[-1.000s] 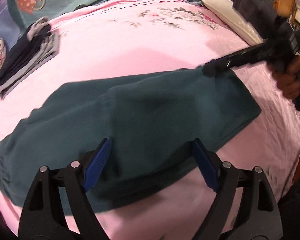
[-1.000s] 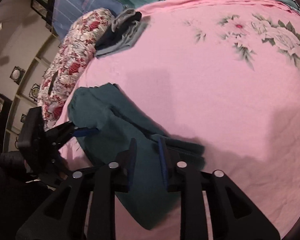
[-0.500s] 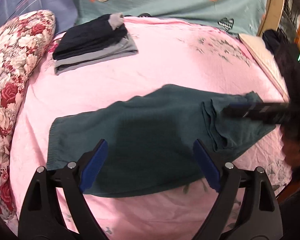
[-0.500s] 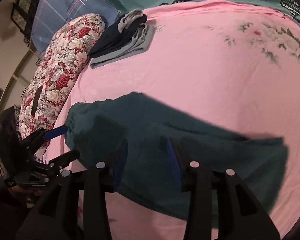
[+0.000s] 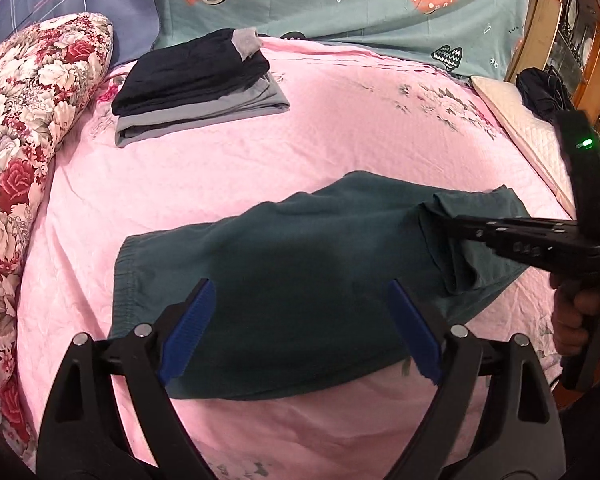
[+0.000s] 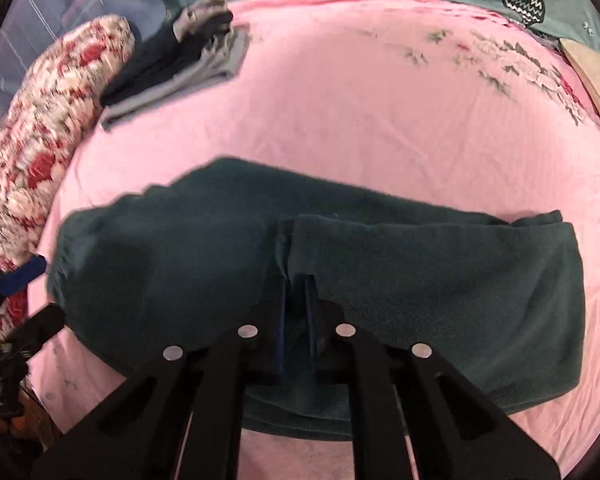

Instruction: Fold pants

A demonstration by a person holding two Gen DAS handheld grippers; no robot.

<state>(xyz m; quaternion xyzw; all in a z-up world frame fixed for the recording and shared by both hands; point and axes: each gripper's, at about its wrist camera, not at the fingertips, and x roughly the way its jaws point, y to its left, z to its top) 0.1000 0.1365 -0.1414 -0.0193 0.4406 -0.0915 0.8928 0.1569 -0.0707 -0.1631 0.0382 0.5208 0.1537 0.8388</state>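
A: Dark green pants [image 5: 300, 280] lie across the pink bedsheet [image 5: 340, 128], waistband toward the floral pillow [image 5: 28, 140], and the far end is doubled back over itself.

B: The left gripper [image 5: 300, 332] hangs over the near edge of them, jaws spread wide, blue pads [image 5: 188, 328] either side of the fabric and nothing pinched between them.

A: The right gripper [image 6: 296, 300] is a different story. From its own camera the jaws are closing, almost together, and a ridge of green cloth stands up right between the pads, at the edge of the folded-over flap.

B: Pressing on it?

A: The cloth fills the narrow gap there, so it looks pinched. From the left camera you see that gripper coming in from the right side, its tips at the edge of the flap, a hand [image 5: 580, 320] wrapped around its handle.

B: Up by the head of the bed, a folded stack [image 5: 196, 84]: something dark on top, grey beneath, well apart from the green pants.

A: Behind that stack, a teal cover with hearts [image 5: 360, 4] against the wall, and a pale quilted pillow [image 5: 516, 120] at the right edge of the bed.

B: The right camera is slightly blurred, but the fold shows clearly: the right half of the pants sits in a double layer on the sheet.
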